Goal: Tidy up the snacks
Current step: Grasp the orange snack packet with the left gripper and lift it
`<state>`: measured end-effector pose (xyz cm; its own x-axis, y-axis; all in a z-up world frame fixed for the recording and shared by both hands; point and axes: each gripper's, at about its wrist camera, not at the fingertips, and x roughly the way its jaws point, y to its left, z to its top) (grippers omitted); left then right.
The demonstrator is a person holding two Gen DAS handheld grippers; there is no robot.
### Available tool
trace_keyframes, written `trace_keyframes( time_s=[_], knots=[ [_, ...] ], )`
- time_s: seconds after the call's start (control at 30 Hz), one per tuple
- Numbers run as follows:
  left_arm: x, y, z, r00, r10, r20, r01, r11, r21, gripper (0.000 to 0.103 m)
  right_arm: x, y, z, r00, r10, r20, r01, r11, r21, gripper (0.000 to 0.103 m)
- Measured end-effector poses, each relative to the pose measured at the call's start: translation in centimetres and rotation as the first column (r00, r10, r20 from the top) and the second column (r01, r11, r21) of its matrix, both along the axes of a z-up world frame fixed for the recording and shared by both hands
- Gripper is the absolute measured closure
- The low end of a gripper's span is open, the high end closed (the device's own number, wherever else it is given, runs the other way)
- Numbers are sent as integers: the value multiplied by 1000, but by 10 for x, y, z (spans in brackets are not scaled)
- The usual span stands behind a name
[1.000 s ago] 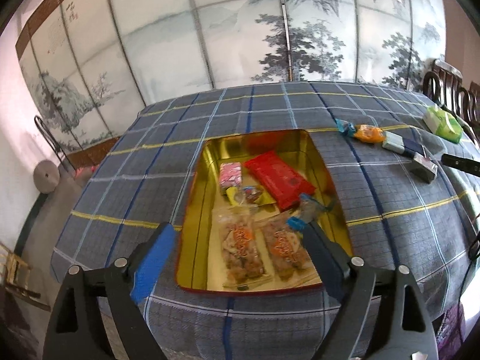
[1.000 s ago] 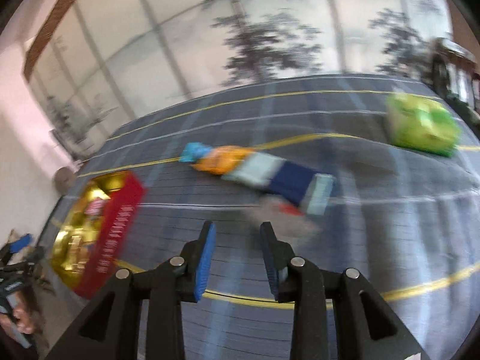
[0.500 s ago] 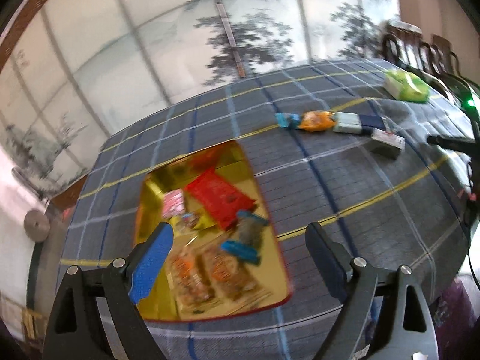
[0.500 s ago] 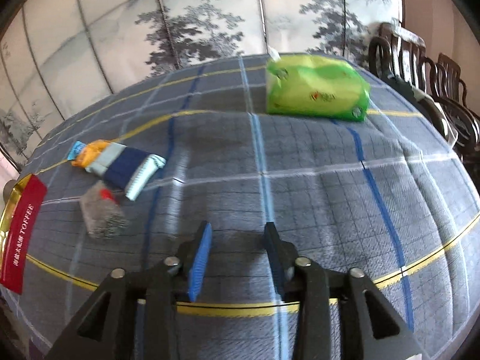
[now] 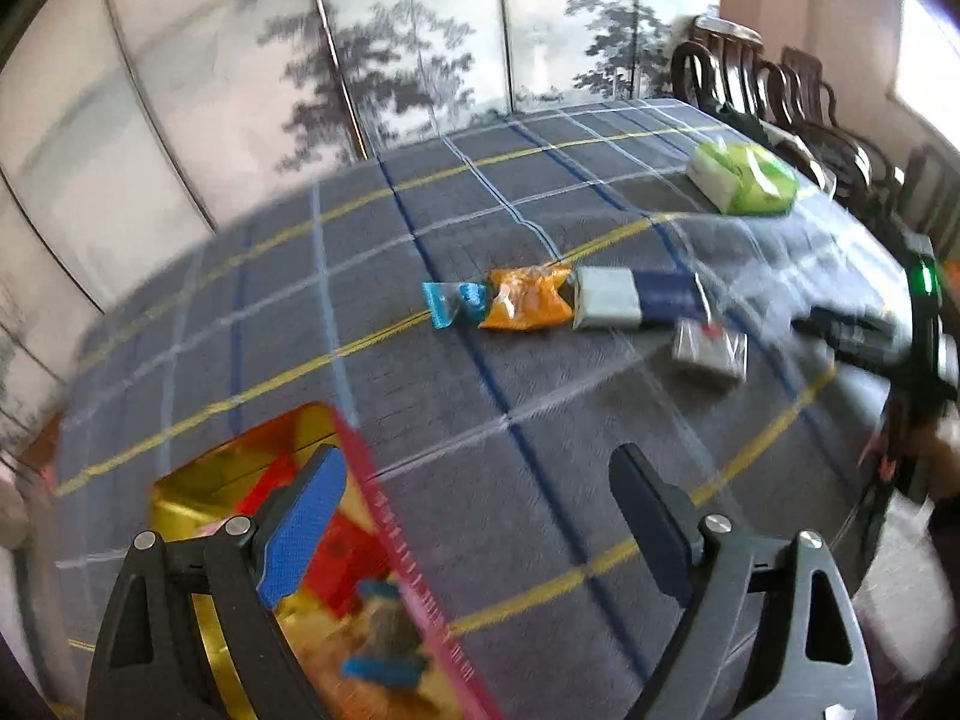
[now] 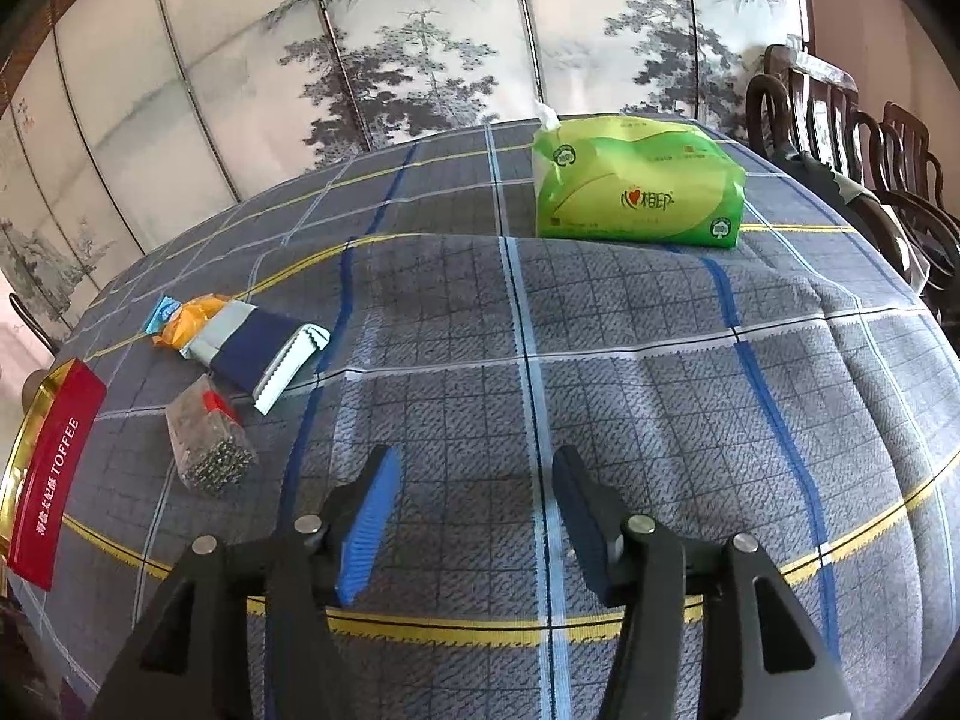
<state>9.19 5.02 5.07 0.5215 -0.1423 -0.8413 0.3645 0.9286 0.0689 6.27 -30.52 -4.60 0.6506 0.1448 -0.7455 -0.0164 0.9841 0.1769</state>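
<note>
A gold tin (image 5: 198,480) with a red side (image 6: 54,474) holds several snack packs at the table's left. My left gripper (image 5: 474,516) is open and empty, just right of the tin's rim. On the cloth lie a blue packet (image 5: 447,300), an orange snack (image 5: 528,298), a grey-and-navy pack (image 5: 636,298) and a clear pack of dark bits (image 5: 708,348). The same row shows in the right wrist view: the orange snack (image 6: 192,315), the navy pack (image 6: 258,348), the clear pack (image 6: 207,444). My right gripper (image 6: 474,510) is open and empty, right of them.
A green tissue pack (image 6: 639,192) lies at the far right of the plaid tablecloth (image 6: 600,360). Dark wooden chairs (image 6: 852,120) stand along the right side. A painted folding screen (image 6: 360,60) is behind the table. The right gripper's body shows at the left view's right edge (image 5: 864,330).
My left gripper has swung right, away from over the tin toward the loose snacks. My right gripper has opened wider and turned a little right; the snacks have not moved.
</note>
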Motion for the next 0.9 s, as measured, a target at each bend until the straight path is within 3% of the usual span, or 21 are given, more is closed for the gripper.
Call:
trace_keyframes(
  time_s=[0.13, 0.37, 0.47, 0.6, 0.73, 0.9],
  knots=[
    [42, -8, -12, 988, 18, -155, -36, 992, -118, 38, 0, 2, 0, 1000, 12, 1, -12, 1000, 2, 45],
    [106, -37, -25, 962, -20, -273, -40, 976, -213, 41, 0, 3, 0, 999, 38, 6, -39, 999, 21, 45],
    [129, -48, -31, 953, -18, -304, -42, 981, -191, 47, -1, 3, 0, 999, 47, 9, -48, 999, 26, 45],
    [156, -62, -49, 912, -69, -405, -16, 979, -204, 47, -2, 3, 1, 998, 57, 21, -58, 998, 38, 45],
    [171, -67, -63, 906, -26, -422, -28, 992, -121, 47, -2, 4, 2, 998, 65, 27, -66, 997, 47, 45],
    [186, -63, -76, 890, -16, -455, -42, 992, -118, 46, -4, 4, 3, 997, 74, 35, -76, 996, 55, 45]
  ],
)
